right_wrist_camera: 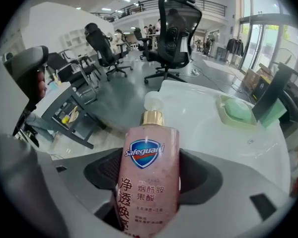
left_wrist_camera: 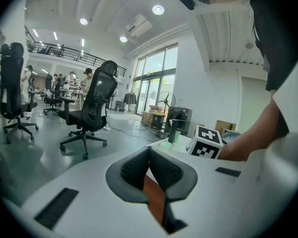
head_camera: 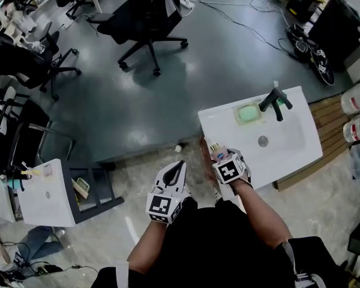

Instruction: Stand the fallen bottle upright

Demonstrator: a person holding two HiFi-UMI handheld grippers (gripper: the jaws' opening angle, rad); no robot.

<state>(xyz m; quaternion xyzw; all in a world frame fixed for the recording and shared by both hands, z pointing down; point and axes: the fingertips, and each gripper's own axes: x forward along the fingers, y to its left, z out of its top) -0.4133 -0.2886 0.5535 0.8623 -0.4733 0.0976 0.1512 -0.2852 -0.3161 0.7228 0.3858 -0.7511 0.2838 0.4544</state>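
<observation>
A pink soap bottle (right_wrist_camera: 148, 182) with a gold collar and white pump lies lengthwise between the jaws of my right gripper (right_wrist_camera: 153, 177). Its pump points away from me, and no gap shows between the pads and its sides. In the head view the bottle (head_camera: 216, 153) is at the near left corner of the white sink top (head_camera: 288, 137), under the right gripper (head_camera: 222, 159), which points steeply down. My left gripper (head_camera: 177, 168) hovers over the floor left of the sink. Its jaws meet with nothing held, and in its own view the left gripper (left_wrist_camera: 149, 165) points toward the sink.
On the sink are a black faucet (head_camera: 275, 101) and a green soap in a dish (head_camera: 249, 113). A white cart (head_camera: 45, 194) stands at the left and a black office chair (head_camera: 147, 17) farther off. Wooden boards (head_camera: 330, 116) lie right of the sink.
</observation>
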